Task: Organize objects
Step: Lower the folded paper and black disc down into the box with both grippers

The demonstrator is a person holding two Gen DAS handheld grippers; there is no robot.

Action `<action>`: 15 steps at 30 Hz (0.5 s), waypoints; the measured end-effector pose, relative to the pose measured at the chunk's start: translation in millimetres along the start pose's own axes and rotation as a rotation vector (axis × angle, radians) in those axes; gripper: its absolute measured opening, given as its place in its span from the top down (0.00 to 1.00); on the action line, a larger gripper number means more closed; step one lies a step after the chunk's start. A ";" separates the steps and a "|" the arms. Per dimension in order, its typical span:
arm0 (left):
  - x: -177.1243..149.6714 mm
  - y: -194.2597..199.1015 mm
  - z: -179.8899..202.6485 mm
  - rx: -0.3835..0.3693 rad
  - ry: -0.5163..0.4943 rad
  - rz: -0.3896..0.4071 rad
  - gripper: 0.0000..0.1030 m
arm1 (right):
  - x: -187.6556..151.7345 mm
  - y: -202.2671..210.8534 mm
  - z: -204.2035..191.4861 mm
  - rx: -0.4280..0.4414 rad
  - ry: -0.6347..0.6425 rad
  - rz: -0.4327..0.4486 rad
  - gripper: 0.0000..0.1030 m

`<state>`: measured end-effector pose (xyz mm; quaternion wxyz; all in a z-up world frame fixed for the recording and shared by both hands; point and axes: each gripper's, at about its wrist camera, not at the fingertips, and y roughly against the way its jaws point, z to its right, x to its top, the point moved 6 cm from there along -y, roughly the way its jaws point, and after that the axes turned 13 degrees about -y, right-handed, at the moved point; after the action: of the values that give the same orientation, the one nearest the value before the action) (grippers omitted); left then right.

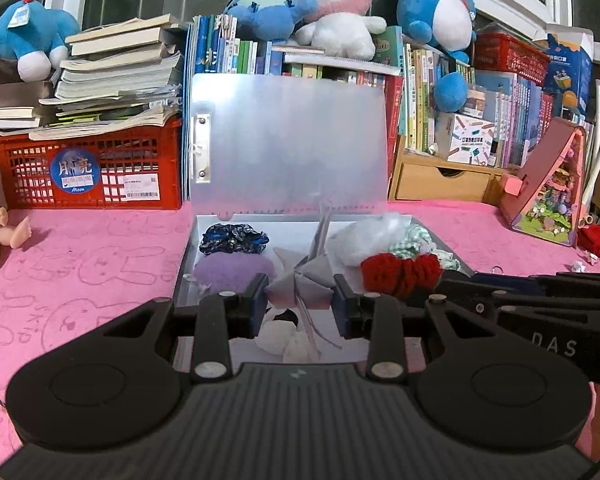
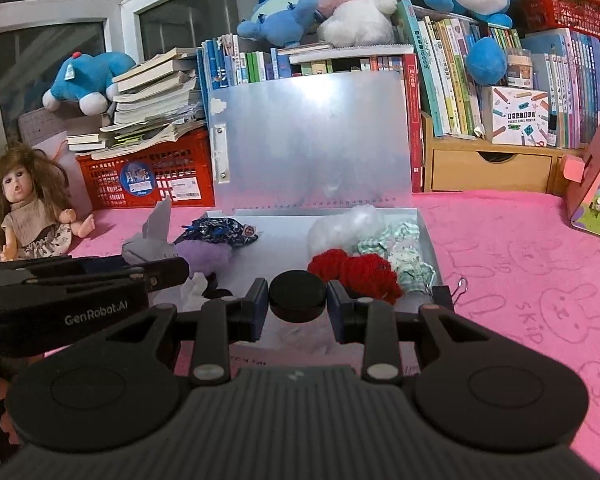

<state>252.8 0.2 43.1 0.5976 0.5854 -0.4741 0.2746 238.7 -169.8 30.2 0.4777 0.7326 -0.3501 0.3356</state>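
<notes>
An open translucent case (image 1: 288, 144) (image 2: 316, 136) lies on the pink cloth with its lid upright. Inside are a dark blue scrunchie (image 1: 234, 239) (image 2: 216, 231), a purple puff (image 1: 232, 271) (image 2: 210, 258), a white fluffy wad (image 1: 366, 240) (image 2: 344, 228), green checked fabric (image 2: 406, 250) and a red knitted scrunchie (image 1: 400, 274) (image 2: 356, 270). My left gripper (image 1: 300, 304) is shut on a grey folded paper crane (image 1: 300, 280) (image 2: 152, 236) above the case's front. My right gripper (image 2: 298, 300) is shut on a black round disc (image 2: 298, 296) over the case.
A red crate (image 1: 88, 172) with stacked books stands back left, a bookshelf with plush toys behind, a wooden drawer (image 2: 492, 170) back right. A doll (image 2: 28, 204) sits at the left, a pink toy house (image 1: 548, 188) at the right. A binder clip (image 2: 458, 288) lies by the case.
</notes>
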 end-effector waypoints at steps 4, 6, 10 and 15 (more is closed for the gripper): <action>-0.5 -7.9 0.0 0.004 -0.007 -0.010 0.62 | -1.6 -5.8 1.3 -0.004 0.001 -0.009 0.65; -1.0 -10.7 -0.2 0.006 -0.008 -0.015 0.62 | -2.7 -8.4 2.2 -0.004 -0.001 -0.013 0.65; -2.2 -15.9 -0.7 0.009 -0.014 -0.023 0.62 | -2.9 -13.4 3.6 -0.008 -0.004 -0.020 0.65; -2.7 -22.5 -2.3 0.010 -0.020 -0.027 0.62 | -1.9 -20.1 3.0 -0.014 0.008 -0.024 0.65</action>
<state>272.2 -0.7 31.2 0.5935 0.5975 -0.4707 0.2631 254.9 -166.3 18.3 0.4882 0.7319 -0.3419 0.3303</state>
